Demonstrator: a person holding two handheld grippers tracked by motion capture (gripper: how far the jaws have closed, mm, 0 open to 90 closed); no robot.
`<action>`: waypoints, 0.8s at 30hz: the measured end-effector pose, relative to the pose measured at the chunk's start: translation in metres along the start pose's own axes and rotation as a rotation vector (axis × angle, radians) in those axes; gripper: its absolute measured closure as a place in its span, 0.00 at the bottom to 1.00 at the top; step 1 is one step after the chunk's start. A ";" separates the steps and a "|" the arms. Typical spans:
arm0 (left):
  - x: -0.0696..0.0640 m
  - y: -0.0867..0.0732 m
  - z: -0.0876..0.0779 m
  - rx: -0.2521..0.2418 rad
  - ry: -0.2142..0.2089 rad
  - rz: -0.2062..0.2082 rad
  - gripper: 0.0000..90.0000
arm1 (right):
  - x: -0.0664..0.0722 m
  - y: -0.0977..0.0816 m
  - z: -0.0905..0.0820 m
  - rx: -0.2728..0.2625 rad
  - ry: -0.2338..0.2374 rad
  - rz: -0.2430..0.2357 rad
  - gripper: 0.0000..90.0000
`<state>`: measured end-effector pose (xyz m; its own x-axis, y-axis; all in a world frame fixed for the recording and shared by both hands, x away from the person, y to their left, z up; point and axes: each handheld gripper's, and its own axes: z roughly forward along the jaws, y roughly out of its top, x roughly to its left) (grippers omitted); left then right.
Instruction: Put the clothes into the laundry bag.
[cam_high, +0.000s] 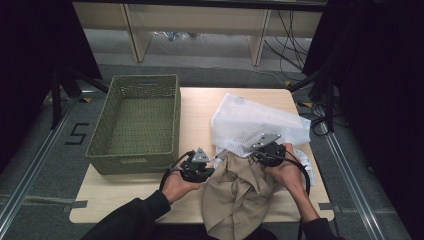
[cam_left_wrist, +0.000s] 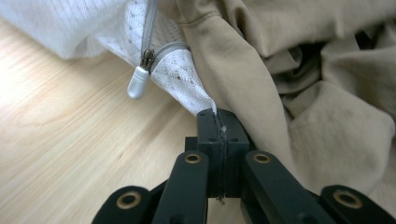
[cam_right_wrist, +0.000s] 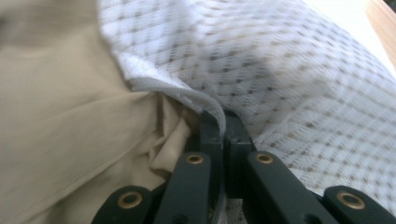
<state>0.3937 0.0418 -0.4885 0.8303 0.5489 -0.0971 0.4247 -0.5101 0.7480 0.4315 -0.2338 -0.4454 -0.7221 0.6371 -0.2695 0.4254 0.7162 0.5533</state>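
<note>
The soft, light mesh bag (cam_high: 255, 122) is pinched at its opening hem by both clenched grippers (cam_left_wrist: 218, 122) (cam_right_wrist: 223, 120).

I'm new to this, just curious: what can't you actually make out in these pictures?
- High view: the tan cloth runs off the bottom edge, so its kind stays unknown.
- High view: the mesh bag mouth is hidden by both grippers, left and right.
- Right gripper view: the mesh is blurred.
- Left gripper view: the zip pull teeth are too small.
</note>
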 end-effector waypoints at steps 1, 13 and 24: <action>0.000 0.000 0.000 0.000 0.000 0.000 0.99 | -0.002 0.001 0.002 0.000 -0.002 -0.002 1.00; 0.025 -0.012 -0.019 -0.004 0.064 -0.077 0.85 | 0.010 0.016 -0.026 -0.088 0.059 -0.034 1.00; -0.007 -0.019 -0.042 0.035 -0.102 -0.160 0.35 | 0.018 0.029 -0.054 -0.158 0.074 -0.082 1.00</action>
<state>0.3648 0.0759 -0.4745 0.7827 0.5556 -0.2807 0.5652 -0.4455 0.6943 0.4011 -0.2171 -0.3912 -0.7912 0.5520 -0.2632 0.2773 0.7074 0.6501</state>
